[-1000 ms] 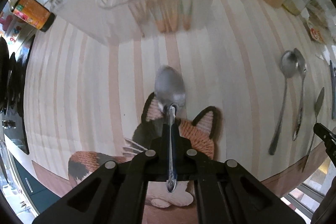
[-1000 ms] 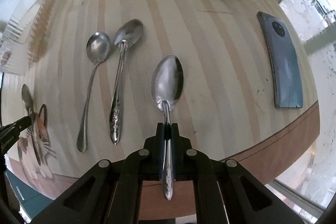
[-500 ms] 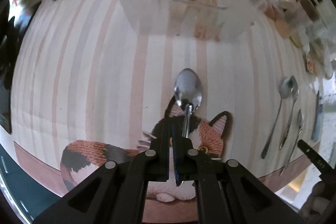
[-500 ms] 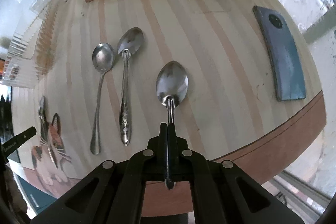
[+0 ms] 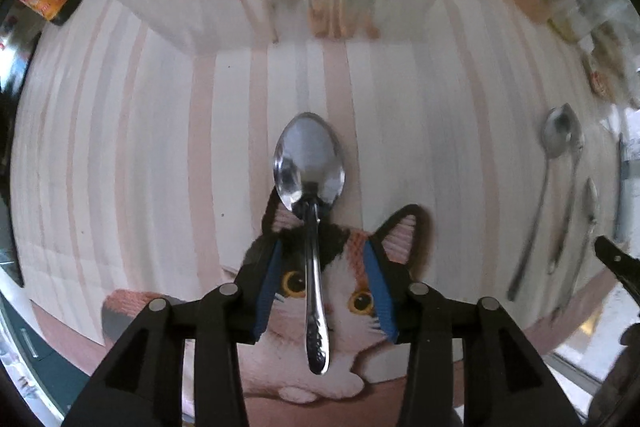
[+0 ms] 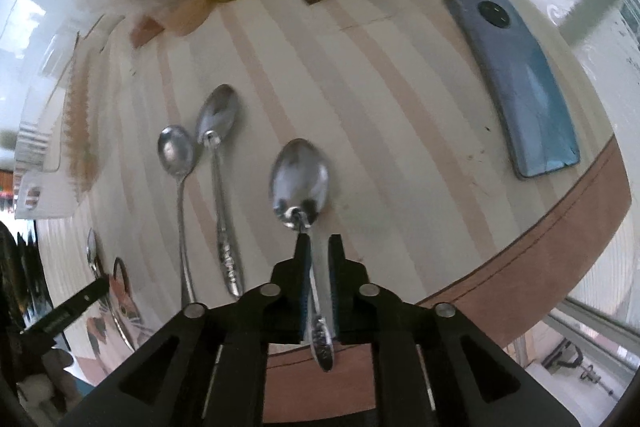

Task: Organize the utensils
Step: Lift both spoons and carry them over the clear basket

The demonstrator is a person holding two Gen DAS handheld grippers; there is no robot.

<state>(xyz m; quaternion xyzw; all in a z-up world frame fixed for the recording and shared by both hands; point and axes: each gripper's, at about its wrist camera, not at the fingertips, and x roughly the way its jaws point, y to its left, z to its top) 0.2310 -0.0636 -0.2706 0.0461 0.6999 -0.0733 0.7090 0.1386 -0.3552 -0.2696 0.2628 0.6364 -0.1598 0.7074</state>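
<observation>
— Two spoons, one per gripper? Left first.

— Left gripper [image 5: 324,291] opening, spoon [image 5: 310,195] loose on the cat mat [image 5: 340,343]. Right gripper [image 6: 319,275] opening around its spoon [image 6: 301,179] on the table [image 6: 400,115].

— Handling?

— I judge both stiff, light, slick; grip mid-handle.

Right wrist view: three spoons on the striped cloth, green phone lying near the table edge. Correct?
One detail is wrong: the phone is blue-grey, not green, as the right wrist view shows. The rest stands: three spoons lie on the striped cloth, one between the right gripper fingers and two others beside it, and the phone lies near the table edge.
</observation>
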